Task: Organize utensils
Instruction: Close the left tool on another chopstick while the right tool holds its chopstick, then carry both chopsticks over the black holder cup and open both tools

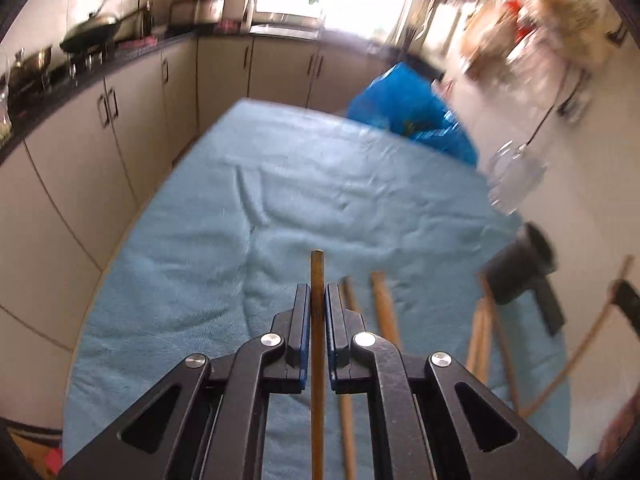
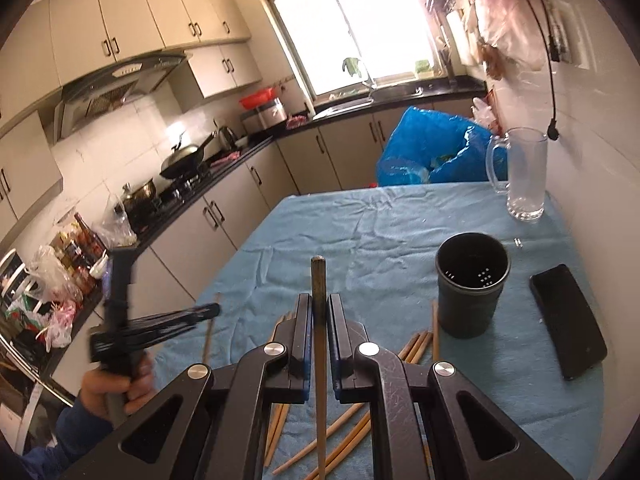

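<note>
- The left gripper (image 1: pixel 318 300) is clamped on one wooden chopstick (image 1: pixel 317 276), its tip poking out above the blue-clothed table (image 1: pixel 200 264).
- The right gripper (image 2: pixel 319 312) likewise pinches a second chopstick (image 2: pixel 319 276).
- Loose chopsticks (image 2: pixel 348 432) lie scattered near the table's near edge.
- The black holder cup (image 2: pixel 471 288) stands upright toward the right edge, beside a phone (image 2: pixel 568 324).
- A glass mug (image 2: pixel 524 172), blurred in the left view, stands at the far right corner.
</note>
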